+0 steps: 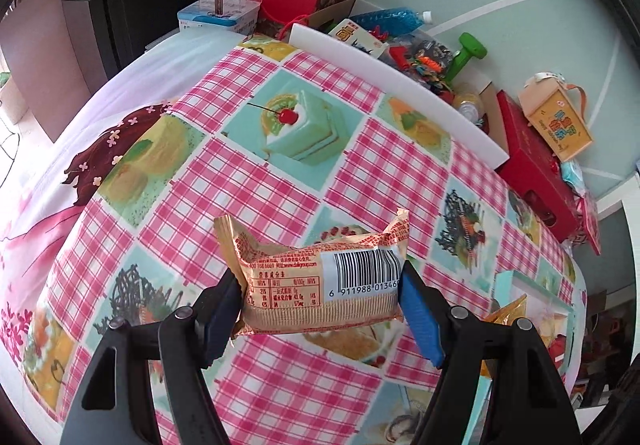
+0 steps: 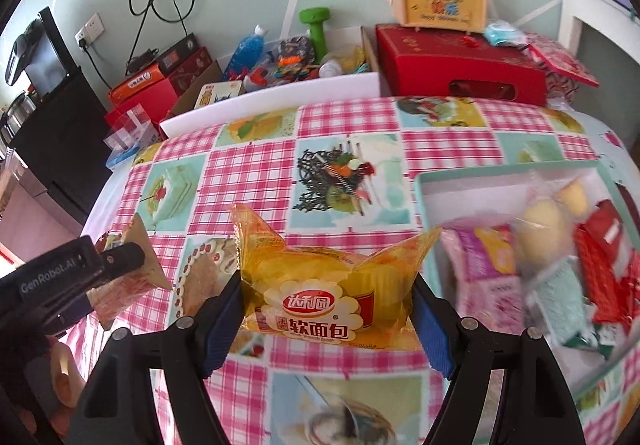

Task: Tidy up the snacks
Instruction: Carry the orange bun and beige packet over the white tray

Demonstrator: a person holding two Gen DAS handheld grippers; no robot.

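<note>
Right of the right gripper (image 2: 326, 303), the snacks (image 2: 560, 265) in the pale green box (image 2: 424, 181) are smeared by blur; their labels cannot be read, and the box's far side runs out of frame. Left of it, the left gripper (image 2: 116, 265) is cut by the picture's edge, hiding most of its snack packet (image 2: 120, 281). In the left wrist view, a green box (image 1: 516, 285) right of that gripper shows only one corner.

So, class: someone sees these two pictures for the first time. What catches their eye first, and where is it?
Each tool grips a wrapped snack above the table: the left tool a tan packet showing its barcode, the right tool a yellow bread pack. Below spreads the pink checked cloth with cake pictures. At right stands a pale green box already holding snacks.
</note>
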